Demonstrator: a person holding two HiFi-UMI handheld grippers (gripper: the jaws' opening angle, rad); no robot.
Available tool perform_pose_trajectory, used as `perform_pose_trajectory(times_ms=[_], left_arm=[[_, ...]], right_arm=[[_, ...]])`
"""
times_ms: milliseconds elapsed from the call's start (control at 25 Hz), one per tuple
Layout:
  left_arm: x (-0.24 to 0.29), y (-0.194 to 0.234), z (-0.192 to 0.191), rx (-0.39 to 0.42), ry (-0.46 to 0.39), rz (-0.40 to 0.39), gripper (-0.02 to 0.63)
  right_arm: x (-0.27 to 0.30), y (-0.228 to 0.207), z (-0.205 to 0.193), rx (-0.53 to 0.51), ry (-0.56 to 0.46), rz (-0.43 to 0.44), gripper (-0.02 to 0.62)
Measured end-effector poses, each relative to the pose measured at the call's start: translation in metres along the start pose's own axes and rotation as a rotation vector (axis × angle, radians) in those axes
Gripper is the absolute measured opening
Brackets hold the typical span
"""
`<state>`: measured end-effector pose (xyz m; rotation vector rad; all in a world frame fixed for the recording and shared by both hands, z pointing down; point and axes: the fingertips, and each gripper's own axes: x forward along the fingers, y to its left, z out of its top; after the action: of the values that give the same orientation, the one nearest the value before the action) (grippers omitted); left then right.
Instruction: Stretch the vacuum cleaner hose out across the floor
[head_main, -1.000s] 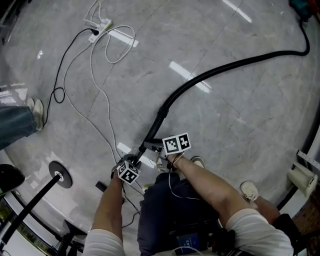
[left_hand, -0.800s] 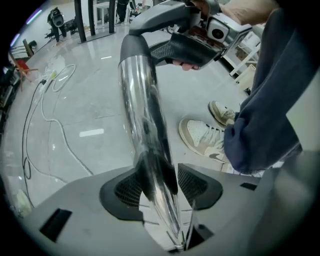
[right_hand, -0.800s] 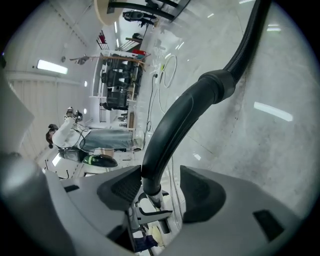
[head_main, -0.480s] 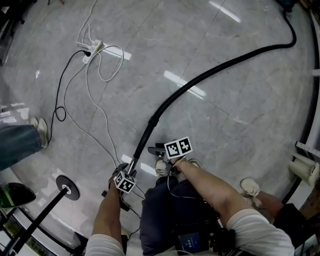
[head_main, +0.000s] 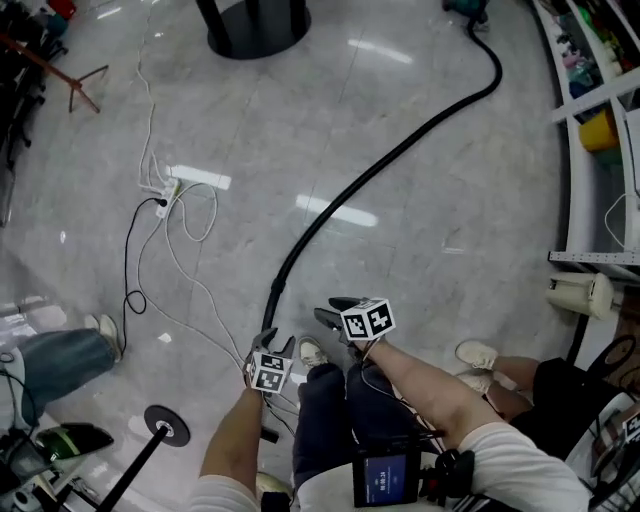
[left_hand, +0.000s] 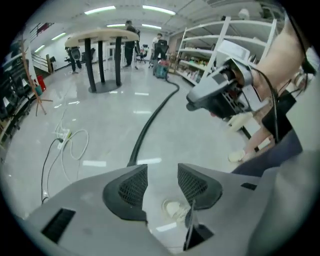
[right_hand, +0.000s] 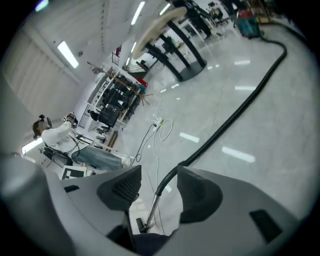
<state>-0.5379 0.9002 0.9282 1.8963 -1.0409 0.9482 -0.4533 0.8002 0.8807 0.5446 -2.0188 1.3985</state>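
**Head view.** Left gripper (head_main: 272, 342) and right gripper (head_main: 328, 310) are held side by side in the air, above the floor and clear of the hose (head_main: 335, 212). The hose's near end lies on the floor just ahead of the two grippers. From there it runs away from them in a long, nearly straight line. At the far end it bends toward a teal machine (head_main: 466, 7). A power strip (head_main: 165, 190) lies well off to the left gripper's outer side.

**Left gripper view.** Jaws wide; they have just been opening. Nothing sits between the pads. Only floor and a white shoe (left_hand: 173, 209) show through the gap. The hose end lies beyond the left-hand jaw tip, not touching it. The right gripper hangs just beside, on the right.

**Right gripper view.** Jaws wide; these too have just been opening. The hose's curved end and a metal tube (right_hand: 150, 211) show through the gap, down on the floor, with the pads apart from both. The rest of the hose stretches ahead and to the right of the jaws, up to the teal machine.
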Motion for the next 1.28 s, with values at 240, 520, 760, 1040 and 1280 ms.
perform_pose_trajectory(times_ms=[240,520,760,1040,1280], left_arm=[[-0.072,-0.075,0.187,0.029,-0.212,-0.081,0.152],[-0.177,-0.152,0.349,0.050,-0.458,-0.103,0.051],[-0.260,-0.206,0.439,0.105,-0.637,-0.124,0.012],[-0.333,-0.237,0.496,0.165,-0.804,-0.156,0.003],[-0.383,-0.248,0.515,0.177,-0.917,-0.174,0.002]], right_arm=[[-0.148,0.039,0.072,-0.099,-0.219,-0.141,0.212],[-0.317,0.099,0.144,-0.189,-0.504,-0.315,0.186],[-0.420,0.160,0.176,-0.237,-0.718,-0.391,0.175],[-0.497,0.211,0.206,-0.298,-0.923,-0.441,0.158],[-0.534,0.252,0.211,-0.362,-1.022,-0.474,0.129]])
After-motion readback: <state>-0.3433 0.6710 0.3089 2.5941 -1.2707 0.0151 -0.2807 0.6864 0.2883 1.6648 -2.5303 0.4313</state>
